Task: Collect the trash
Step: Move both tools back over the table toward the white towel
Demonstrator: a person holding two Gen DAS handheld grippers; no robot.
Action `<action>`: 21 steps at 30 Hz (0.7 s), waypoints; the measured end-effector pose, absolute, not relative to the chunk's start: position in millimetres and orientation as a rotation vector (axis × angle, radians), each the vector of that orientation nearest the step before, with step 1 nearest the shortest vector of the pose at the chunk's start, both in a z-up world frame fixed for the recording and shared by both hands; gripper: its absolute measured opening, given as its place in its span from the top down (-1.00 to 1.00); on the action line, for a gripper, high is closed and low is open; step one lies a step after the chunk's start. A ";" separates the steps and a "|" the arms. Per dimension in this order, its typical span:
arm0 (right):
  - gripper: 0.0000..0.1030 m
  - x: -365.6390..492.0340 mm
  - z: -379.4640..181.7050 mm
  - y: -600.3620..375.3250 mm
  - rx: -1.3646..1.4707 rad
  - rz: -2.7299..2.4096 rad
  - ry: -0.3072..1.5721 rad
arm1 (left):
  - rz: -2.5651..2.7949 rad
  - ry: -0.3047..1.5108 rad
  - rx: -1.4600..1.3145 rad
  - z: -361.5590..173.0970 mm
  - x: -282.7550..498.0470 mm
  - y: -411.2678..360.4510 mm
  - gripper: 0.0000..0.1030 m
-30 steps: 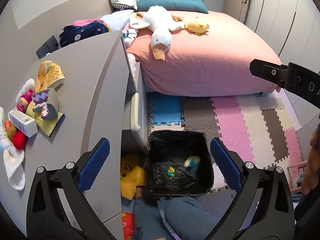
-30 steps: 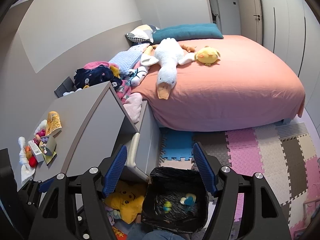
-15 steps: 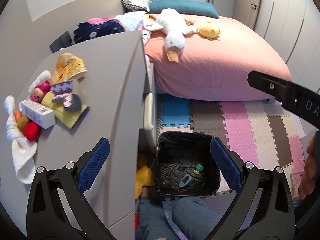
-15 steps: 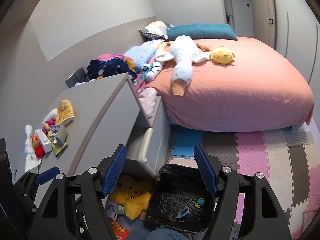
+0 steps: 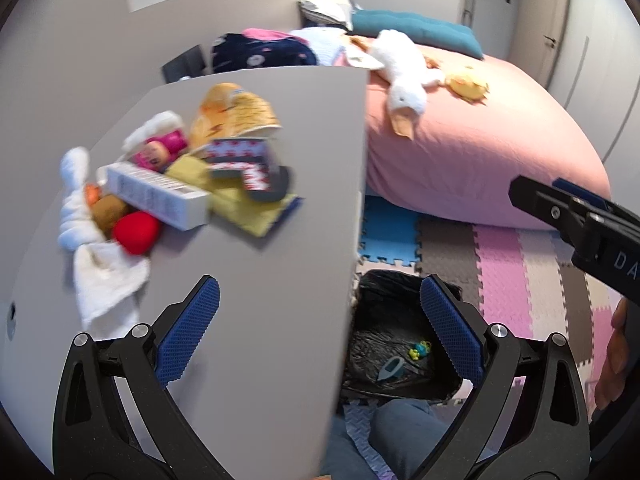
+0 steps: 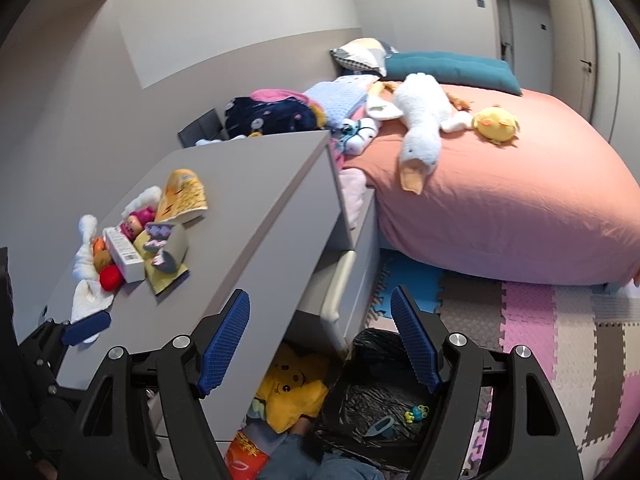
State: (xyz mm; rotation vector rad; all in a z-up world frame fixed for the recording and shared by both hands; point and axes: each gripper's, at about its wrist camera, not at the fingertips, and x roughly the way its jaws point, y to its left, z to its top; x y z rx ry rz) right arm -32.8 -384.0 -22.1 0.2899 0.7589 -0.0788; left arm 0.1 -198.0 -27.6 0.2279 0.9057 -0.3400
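A black-lined trash bin [image 5: 400, 344] stands on the floor beside the grey desk [image 5: 260, 280]; it also shows in the right wrist view [image 6: 376, 392], with a few small scraps inside. A pile lies on the desk: a white box [image 5: 156, 196], an orange wrapper [image 5: 232, 114], a red-patterned packet [image 5: 244, 168], yellow paper [image 5: 248, 208]. My left gripper [image 5: 318, 328] is open and empty over the desk's edge, short of the pile. My right gripper [image 6: 320, 344] is open and empty, between desk and bin.
Toys sit in the pile: a red ball [image 5: 136, 232], a pink doll [image 5: 158, 152], a white cloth [image 5: 104, 276]. A pink bed [image 6: 500, 200] with a plush goose [image 6: 420, 128] lies beyond. Foam floor mats [image 6: 560, 328] cover the floor. A yellow plush [image 6: 292, 392] lies under the desk.
Both grippers have swung left toward the desk. The pile has come nearer in the left wrist view. Both stay open and empty.
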 end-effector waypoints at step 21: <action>-0.43 22.7 -26.8 -299.4 0.244 0.106 0.788 | -0.145 0.891 0.076 -18.2 39.9 -79.1 -0.89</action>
